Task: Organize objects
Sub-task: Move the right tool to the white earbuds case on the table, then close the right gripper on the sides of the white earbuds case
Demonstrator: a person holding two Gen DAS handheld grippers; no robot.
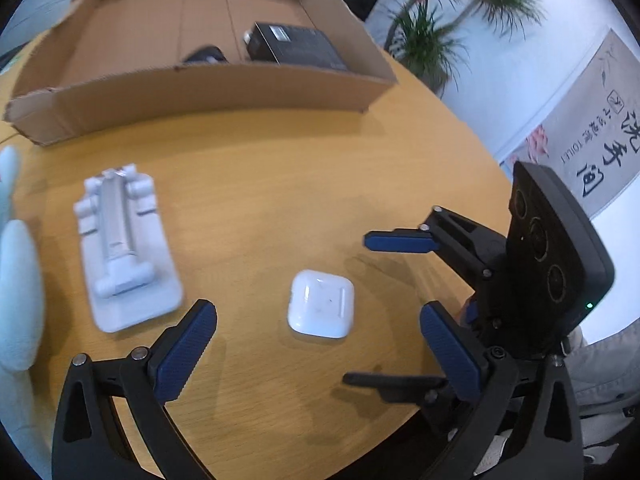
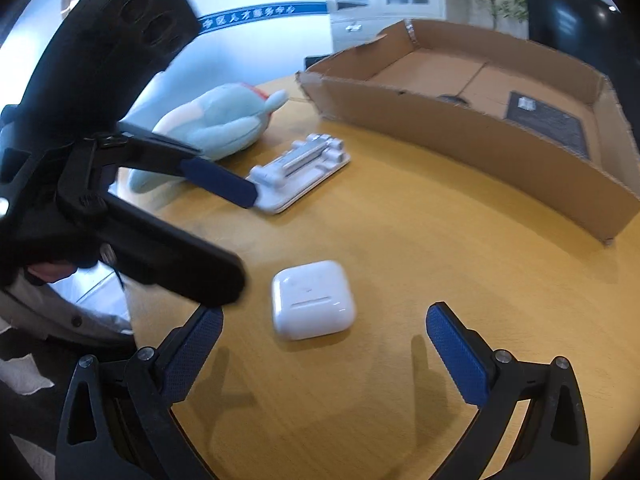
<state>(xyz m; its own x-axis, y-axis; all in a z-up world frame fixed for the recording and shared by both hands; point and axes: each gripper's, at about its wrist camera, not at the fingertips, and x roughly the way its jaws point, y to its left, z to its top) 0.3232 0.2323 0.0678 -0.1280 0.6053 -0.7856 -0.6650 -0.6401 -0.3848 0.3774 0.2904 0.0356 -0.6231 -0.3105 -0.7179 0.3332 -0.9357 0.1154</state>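
1. A pale green plush toy (image 2: 224, 120) is lying furthest left of the white earbuds case (image 1: 321, 304).
2. A white folding stand (image 1: 124, 248) is sitting just right of the plush, still left of the case.
3. The left gripper (image 1: 316, 344) is hanging over the case, fingers spread wide, holding nothing.
4. The right gripper (image 2: 324, 344) is facing the case too, gaping open and empty.
5. Behind the case, a cardboard box (image 1: 224, 92) is holding a black box (image 1: 296, 46).
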